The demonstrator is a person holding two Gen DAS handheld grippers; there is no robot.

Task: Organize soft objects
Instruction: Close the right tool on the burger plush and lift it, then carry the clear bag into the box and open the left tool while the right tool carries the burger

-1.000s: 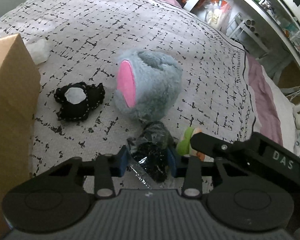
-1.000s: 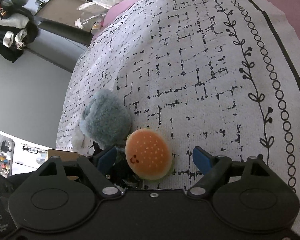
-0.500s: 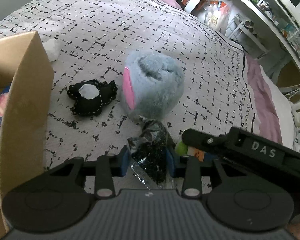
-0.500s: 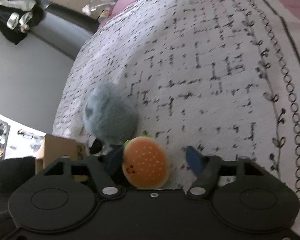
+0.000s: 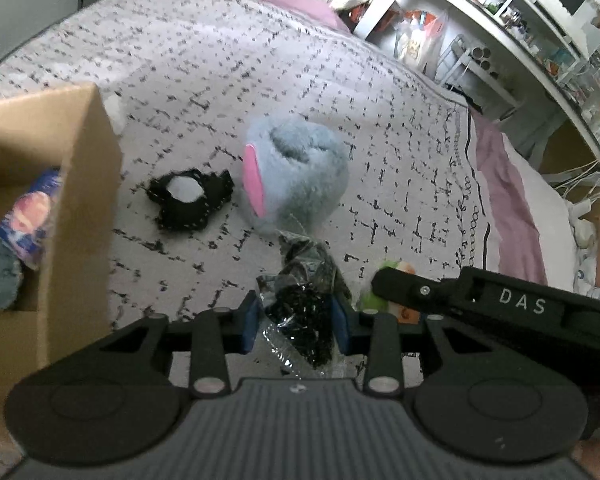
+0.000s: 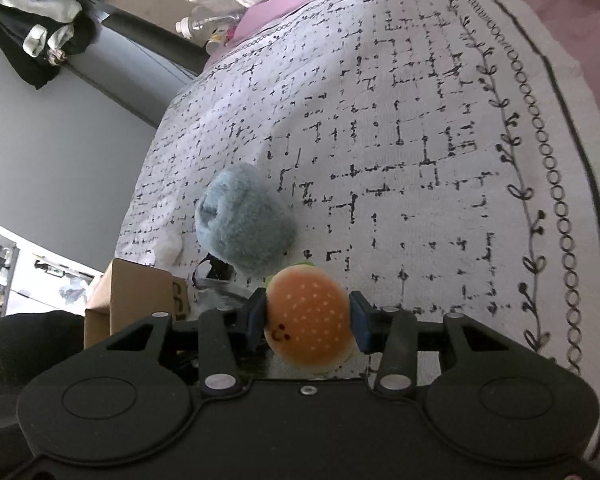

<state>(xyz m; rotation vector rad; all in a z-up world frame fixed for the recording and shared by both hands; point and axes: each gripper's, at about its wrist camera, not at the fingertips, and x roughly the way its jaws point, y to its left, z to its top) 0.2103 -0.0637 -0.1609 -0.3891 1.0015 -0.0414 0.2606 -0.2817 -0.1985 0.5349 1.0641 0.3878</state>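
Note:
My left gripper (image 5: 296,322) is shut on a clear plastic bag of black pieces (image 5: 306,312), lifted over the bedspread. My right gripper (image 6: 309,320) is shut on a plush hamburger (image 6: 310,326) with a smiling face; its green edge also shows in the left wrist view (image 5: 374,300). A grey-blue fluffy plush with a pink patch (image 5: 296,174) lies on the bed ahead and also shows in the right wrist view (image 6: 244,218). A black felt piece with a white centre (image 5: 188,200) lies left of it. A cardboard box (image 5: 80,208) stands at left holding soft items.
A white-and-black patterned bedspread (image 6: 420,140) covers the bed. A small white lump (image 5: 114,106) lies beyond the box. Shelves with clutter (image 5: 520,20) stand at the far right. Dark clothes (image 6: 32,32) hang by the grey wall.
My right gripper has closed on the hamburger, which was loose between open jaws before. My left gripper has lifted and moved left with the bag, bringing the box's inside into view.

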